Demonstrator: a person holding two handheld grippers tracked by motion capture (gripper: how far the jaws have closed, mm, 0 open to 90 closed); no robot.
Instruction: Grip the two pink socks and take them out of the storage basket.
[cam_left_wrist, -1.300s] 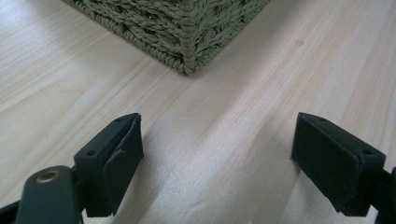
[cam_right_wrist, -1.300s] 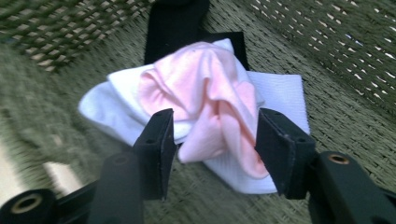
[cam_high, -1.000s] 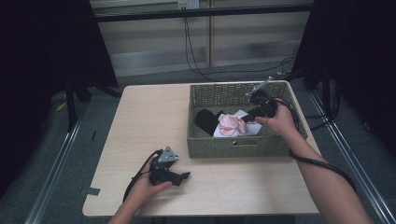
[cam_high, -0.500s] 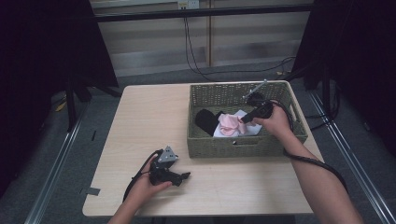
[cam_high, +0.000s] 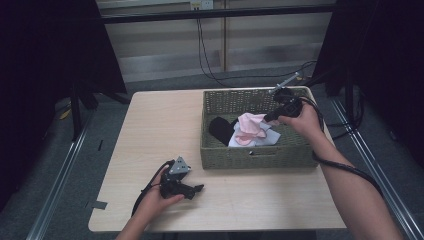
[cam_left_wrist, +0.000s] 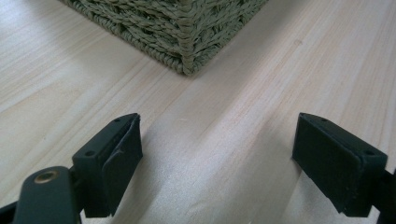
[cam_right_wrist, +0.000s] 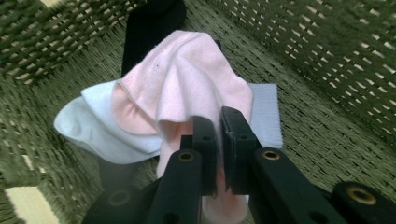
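Looks like we're mid-grab: our right gripper (cam_right_wrist: 218, 140) has its jaws clamped on the pink sock (cam_right_wrist: 187, 88) inside the basket (cam_high: 250, 155), white sock (cam_right_wrist: 88, 126) just beyond. Next we'd lift it straight out. Left gripper (cam_left_wrist: 219, 163) idles, jaws wide apart over the table (cam_left_wrist: 243, 93).

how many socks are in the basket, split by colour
pink sock: 1, pinched in the right tongs
pale blue-white sock: 1, possibly more beneath
black sock: 1
total: 3 socks that can be told apart in the woven basket
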